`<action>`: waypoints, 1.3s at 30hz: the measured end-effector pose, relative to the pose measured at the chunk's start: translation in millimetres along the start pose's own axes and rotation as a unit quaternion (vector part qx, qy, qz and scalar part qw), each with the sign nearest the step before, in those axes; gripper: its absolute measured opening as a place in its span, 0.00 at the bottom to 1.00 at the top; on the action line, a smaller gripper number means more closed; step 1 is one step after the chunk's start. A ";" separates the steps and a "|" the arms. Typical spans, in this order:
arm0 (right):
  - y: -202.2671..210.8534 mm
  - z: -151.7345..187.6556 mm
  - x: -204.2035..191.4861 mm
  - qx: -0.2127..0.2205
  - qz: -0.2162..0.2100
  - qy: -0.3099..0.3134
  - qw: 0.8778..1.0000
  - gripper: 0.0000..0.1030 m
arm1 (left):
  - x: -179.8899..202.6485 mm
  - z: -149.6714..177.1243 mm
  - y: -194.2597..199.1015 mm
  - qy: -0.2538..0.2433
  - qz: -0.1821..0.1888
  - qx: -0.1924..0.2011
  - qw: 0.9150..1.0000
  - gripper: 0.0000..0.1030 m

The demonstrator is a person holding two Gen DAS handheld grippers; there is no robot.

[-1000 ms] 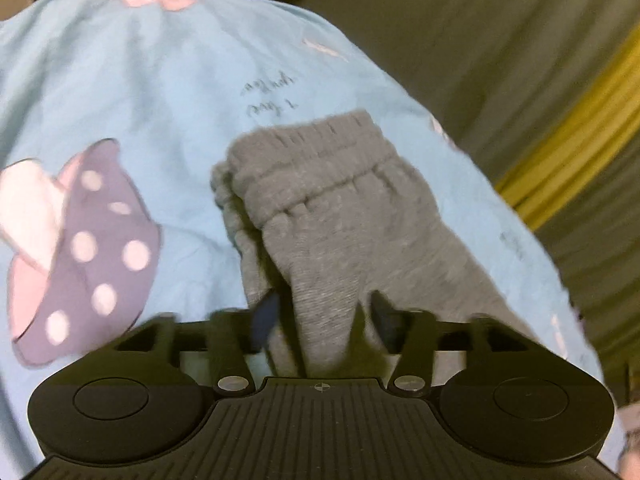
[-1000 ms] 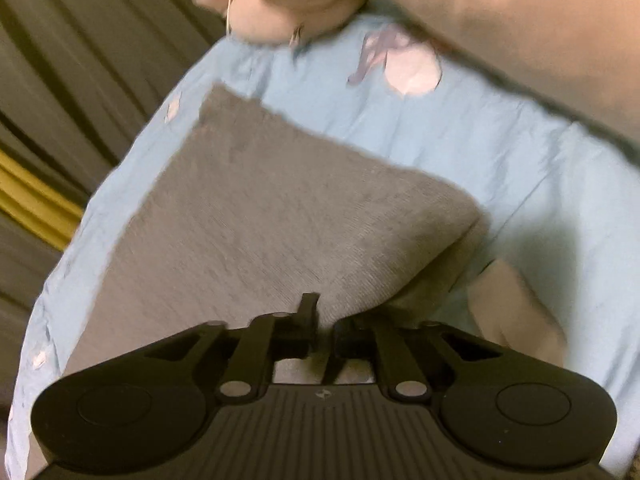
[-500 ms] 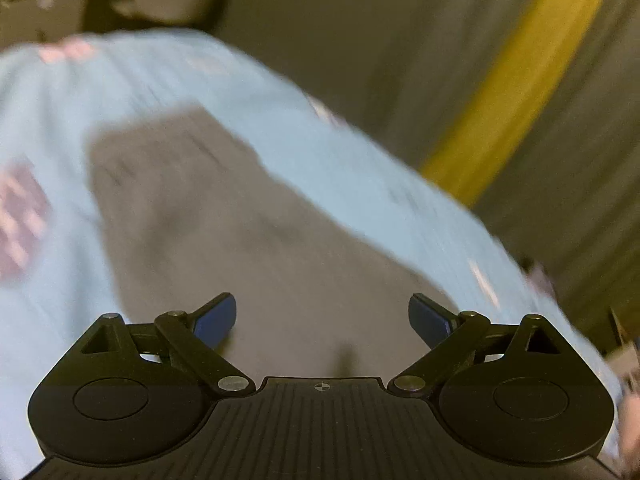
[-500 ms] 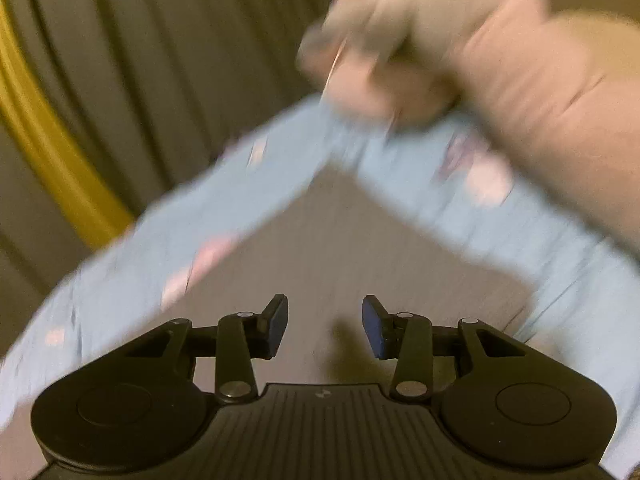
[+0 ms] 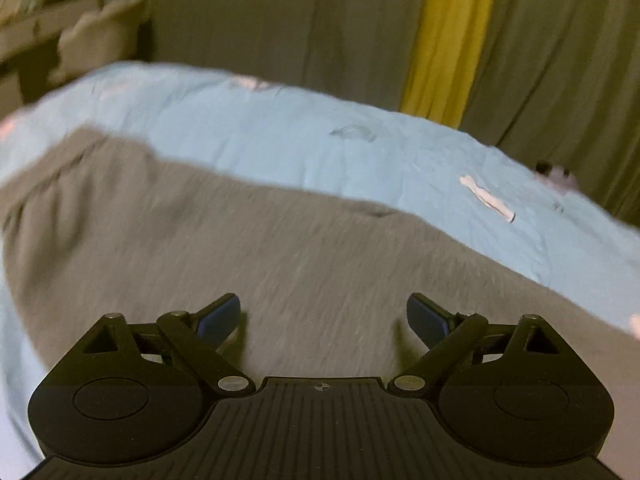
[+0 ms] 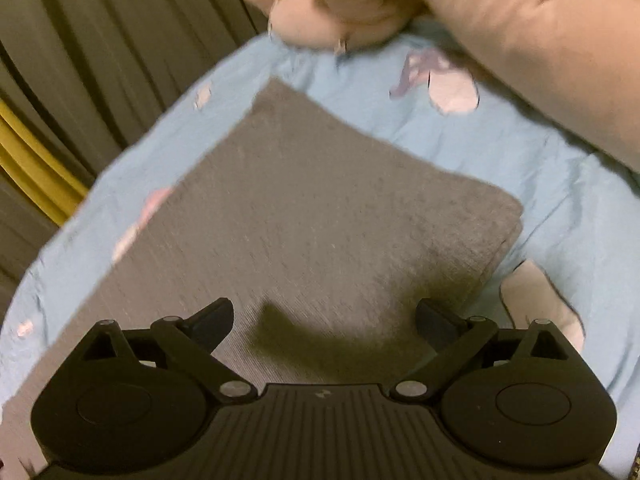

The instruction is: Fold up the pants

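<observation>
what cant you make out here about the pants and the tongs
- Left wrist view: the grey pants are motion-blurred, so seams and waistband cannot be read; their near part is hidden behind the left tongs.
- Right wrist view: the near edge of the pants is hidden behind the right tongs, which throw a shadow on them; how many layers are folded cannot be told.
- The small prints on the blue sheet are too blurred to identify.

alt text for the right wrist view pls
The right gripper, fingers wide open and empty, hovers over grey pants folded flat into a rectangle on a light blue printed bedsheet. A person's arm reaches across the top right, with curtains behind.
</observation>
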State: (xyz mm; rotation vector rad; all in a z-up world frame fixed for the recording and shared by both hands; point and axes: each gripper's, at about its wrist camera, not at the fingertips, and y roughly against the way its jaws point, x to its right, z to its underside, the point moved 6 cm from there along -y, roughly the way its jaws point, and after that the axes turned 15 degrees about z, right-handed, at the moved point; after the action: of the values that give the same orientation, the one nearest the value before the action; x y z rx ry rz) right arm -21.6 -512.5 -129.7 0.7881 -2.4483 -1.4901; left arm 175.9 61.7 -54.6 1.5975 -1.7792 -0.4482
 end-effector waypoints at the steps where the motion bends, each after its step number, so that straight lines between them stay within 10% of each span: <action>1: -2.8 -0.4 0.3 -0.003 0.000 0.000 1.000 0.96 | 10.0 -3.2 -6.4 -0.027 -0.009 -0.003 1.000 0.92; 14: -4.9 6.3 -11.9 -0.003 0.018 0.022 1.000 0.96 | 34.5 -25.9 -100.0 -0.125 -0.107 -0.022 0.986 1.00; 23: -4.0 5.8 -7.8 -0.002 0.008 0.005 1.000 0.96 | 48.5 7.8 -45.5 -0.150 -0.018 -0.057 0.987 1.00; 25: -4.4 5.5 -8.5 -0.004 0.009 0.008 1.000 0.96 | 44.9 22.6 -43.9 -0.163 -0.048 -0.073 0.983 1.00; 27: -5.6 4.3 -9.4 -0.007 0.011 0.013 1.000 0.96 | 33.3 33.6 -39.6 -0.142 -0.083 -0.090 0.982 1.00; 34: -1.9 0.2 19.2 -0.014 -0.067 -0.085 0.994 0.96 | 12.9 60.2 11.1 0.011 0.030 -0.078 0.996 1.00; 39: -3.4 5.4 72.1 -0.038 -0.200 -0.258 0.944 0.94 | 8.2 69.7 23.7 0.053 0.037 -0.076 0.995 1.00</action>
State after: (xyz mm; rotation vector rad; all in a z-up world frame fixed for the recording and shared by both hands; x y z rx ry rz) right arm -83.6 -546.9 -144.2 1.0344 -2.6685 -2.1654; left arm 110.7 44.9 -85.4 1.4202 -1.6777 -0.4441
